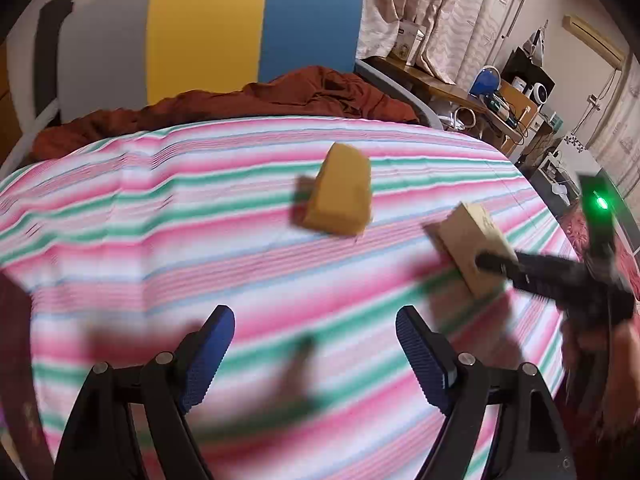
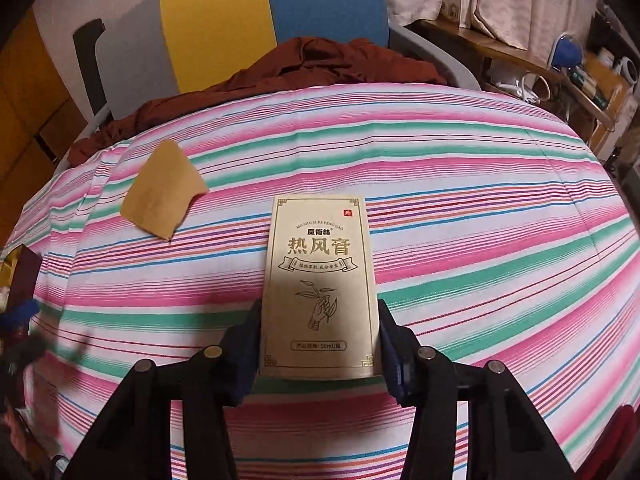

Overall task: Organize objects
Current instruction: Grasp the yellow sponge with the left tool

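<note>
A cream carton with gold Chinese lettering [image 2: 320, 288] is clamped between the blue pads of my right gripper [image 2: 320, 344], just above the striped bedsheet [image 2: 480, 240]. In the left wrist view the same carton [image 1: 468, 240] shows at the right, with the right gripper [image 1: 532, 276] shut on it. A plain tan box [image 1: 340, 192] lies on the sheet further back; it also shows in the right wrist view [image 2: 162, 190] at the left. My left gripper [image 1: 314, 344] is open and empty, above the sheet in front of the tan box.
A rust-brown cloth [image 1: 248, 100] lies bunched at the far end of the bed below a grey, yellow and blue headboard [image 1: 204, 32]. A cluttered wooden shelf [image 1: 472, 96] stands along the right side. A dark object [image 1: 16, 360] sits at the left edge.
</note>
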The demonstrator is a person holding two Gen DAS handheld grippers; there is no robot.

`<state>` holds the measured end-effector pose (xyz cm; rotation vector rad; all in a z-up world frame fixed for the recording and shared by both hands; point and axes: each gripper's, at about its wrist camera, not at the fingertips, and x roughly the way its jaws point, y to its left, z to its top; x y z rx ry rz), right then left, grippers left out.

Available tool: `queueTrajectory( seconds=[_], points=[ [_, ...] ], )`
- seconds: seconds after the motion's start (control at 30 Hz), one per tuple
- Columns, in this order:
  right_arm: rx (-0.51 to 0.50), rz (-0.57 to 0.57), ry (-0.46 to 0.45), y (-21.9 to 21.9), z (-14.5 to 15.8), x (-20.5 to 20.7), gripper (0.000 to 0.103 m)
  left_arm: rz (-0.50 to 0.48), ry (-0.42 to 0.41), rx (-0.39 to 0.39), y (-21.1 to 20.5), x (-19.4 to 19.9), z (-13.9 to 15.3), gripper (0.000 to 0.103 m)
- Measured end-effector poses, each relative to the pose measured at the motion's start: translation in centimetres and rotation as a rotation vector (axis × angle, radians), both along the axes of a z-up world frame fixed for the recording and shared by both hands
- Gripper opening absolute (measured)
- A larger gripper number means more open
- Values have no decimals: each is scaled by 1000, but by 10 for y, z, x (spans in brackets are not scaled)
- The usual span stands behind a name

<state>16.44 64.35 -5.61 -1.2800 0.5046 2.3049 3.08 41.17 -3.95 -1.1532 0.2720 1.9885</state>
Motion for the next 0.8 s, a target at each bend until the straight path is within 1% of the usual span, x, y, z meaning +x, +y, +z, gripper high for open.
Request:
queueTrajectory(
  seconds=[0.17, 0.27, 0.33, 0.47, 0.5, 0.53, 0.6, 0.8],
  points=[
    [-18, -2, 12, 4, 0, 2, 51, -19, 42, -30, 51, -19, -5, 84],
    [-6, 8, 5, 4, 0, 0, 51, -23, 90, -51, 77, -28, -8, 85],
    [-4, 11, 4, 4, 0, -1, 51, -19, 99, -71, 93, -34, -14, 85],
    [-13, 13, 7, 5, 1, -1, 51, -21, 96, -99, 109, -40, -27, 84],
    [-14, 14, 8, 5, 1, -2, 51, -23, 101, -101, 111, -40, -29, 82],
    [-13, 17, 8, 4, 1, -2, 51, -26, 106, -94, 111, -40, -31, 69],
    [-17, 16, 10, 4, 1, -2, 51, -29, 100, -97, 111, -41, -37, 52],
    [-28, 18, 23, 5, 1, -2, 51, -55, 152, -37, 94, -32, -39, 50]
  ],
)
